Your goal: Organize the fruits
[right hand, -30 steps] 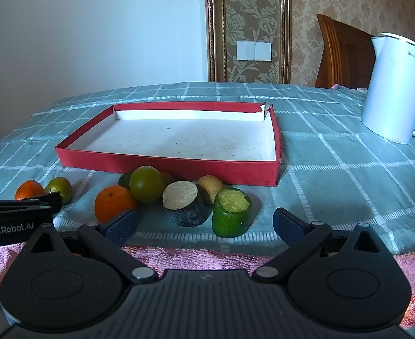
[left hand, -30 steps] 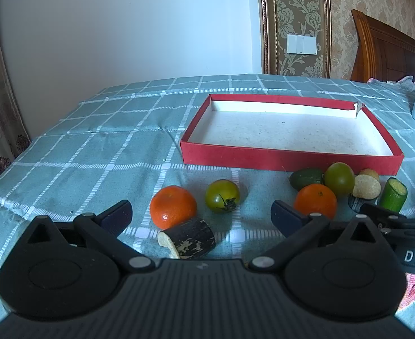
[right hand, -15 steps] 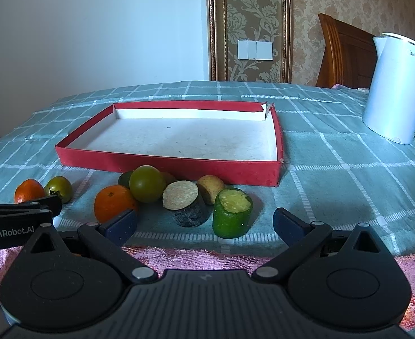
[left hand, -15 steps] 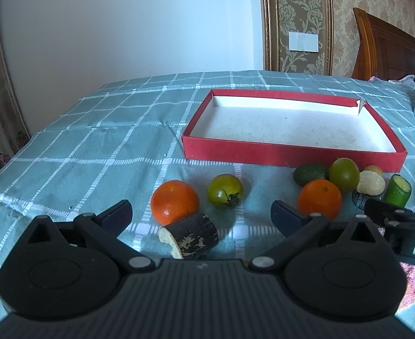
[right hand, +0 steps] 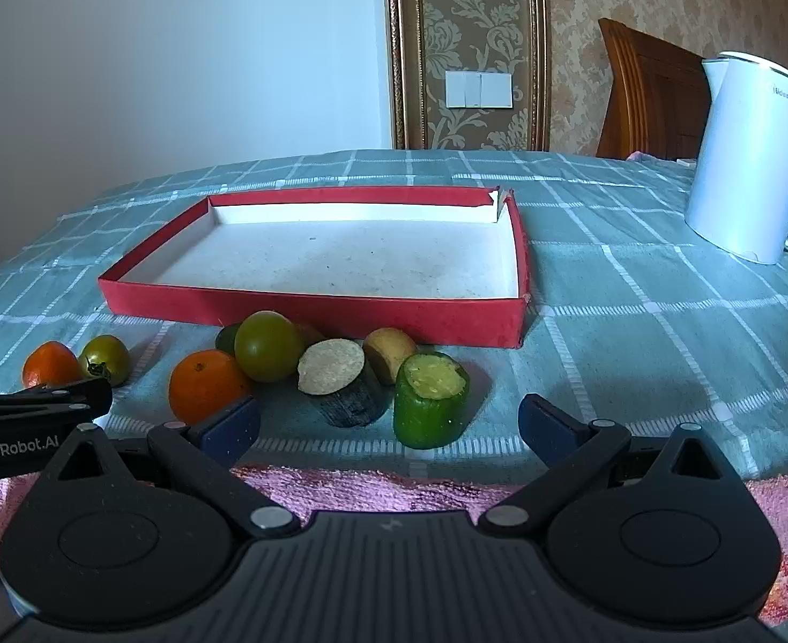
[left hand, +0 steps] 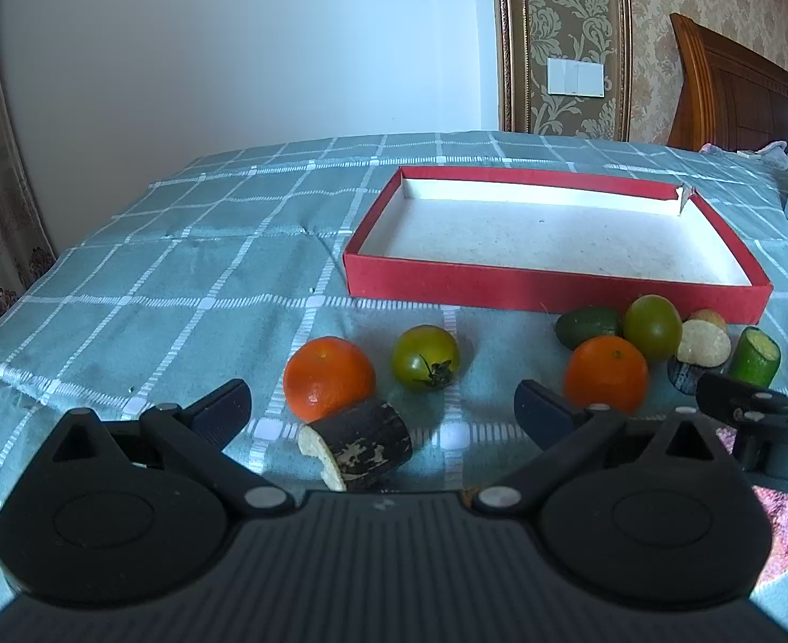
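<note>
A shallow red tray (left hand: 544, 286) (right hand: 308, 308) with a bare white floor lies on the checked cloth. In front of it, in the left wrist view, sit an orange (left hand: 328, 378), a green tomato (left hand: 425, 356) and a dark cut stub (left hand: 359, 445). My left gripper (left hand: 383, 410) is open around the stub, just short of the orange. In the right wrist view a second orange (right hand: 206, 386), a green tomato (right hand: 268, 345), a dark cut chunk (right hand: 343, 383), a tan fruit (right hand: 391, 345) and a green cut piece (right hand: 430, 399) cluster together. My right gripper (right hand: 388, 420) is open in front of them.
A white electric kettle (right hand: 750, 161) stands at the right on the cloth. A pink towel (right hand: 383, 490) lies along the near table edge under my right gripper. A wooden headboard (right hand: 651, 91) and a wall stand behind the table.
Both views show a slight shift: the tray and fruits sit a little lower in the frames than before. No fruit has moved and both grippers stay open.
</note>
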Motion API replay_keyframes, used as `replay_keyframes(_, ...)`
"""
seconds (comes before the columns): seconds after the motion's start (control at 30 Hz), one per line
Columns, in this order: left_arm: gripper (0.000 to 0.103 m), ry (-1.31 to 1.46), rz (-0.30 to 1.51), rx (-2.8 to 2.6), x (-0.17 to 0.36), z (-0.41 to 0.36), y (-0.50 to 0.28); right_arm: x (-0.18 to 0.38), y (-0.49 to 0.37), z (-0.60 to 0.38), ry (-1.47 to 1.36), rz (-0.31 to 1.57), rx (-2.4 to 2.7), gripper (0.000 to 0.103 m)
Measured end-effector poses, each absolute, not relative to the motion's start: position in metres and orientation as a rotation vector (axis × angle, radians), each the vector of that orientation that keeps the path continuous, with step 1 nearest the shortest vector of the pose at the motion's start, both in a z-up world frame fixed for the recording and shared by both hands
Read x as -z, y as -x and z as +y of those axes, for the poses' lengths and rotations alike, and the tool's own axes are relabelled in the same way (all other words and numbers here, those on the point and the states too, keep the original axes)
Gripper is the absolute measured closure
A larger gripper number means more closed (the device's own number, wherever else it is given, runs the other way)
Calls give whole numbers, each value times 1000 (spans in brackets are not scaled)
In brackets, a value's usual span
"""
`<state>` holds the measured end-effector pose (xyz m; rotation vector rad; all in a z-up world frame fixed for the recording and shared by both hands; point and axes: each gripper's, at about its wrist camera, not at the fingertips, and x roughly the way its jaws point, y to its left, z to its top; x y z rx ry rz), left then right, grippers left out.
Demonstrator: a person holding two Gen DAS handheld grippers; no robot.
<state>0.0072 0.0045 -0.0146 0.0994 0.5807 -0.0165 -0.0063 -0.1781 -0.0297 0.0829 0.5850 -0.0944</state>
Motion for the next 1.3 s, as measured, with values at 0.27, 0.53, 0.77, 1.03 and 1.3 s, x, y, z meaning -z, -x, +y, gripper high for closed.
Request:
replay_keyframes(0.27, 0, -99, 583, 20, 17, 4, -6, 30, 7, -180, -85, 586, 94, 0)
replay_keyframes(0.53, 0, -102, 592, 23, 21, 4, -7, 31, 7, -186, -83, 594, 100, 0)
replay_keyframes(0.77, 0, -102, 597, 26, 25, 7, -6, 32, 13, -202, -88, 580, 97, 0)
replay_keyframes(1.03, 0, -107, 600, 37, 31, 8, -5, 33, 20, -235, -135, 573, 122, 0)
replay_keyframes(1.3, 0, -98, 609, 38, 35, 11, -7, 36, 10, -223, -105, 569, 85, 4)
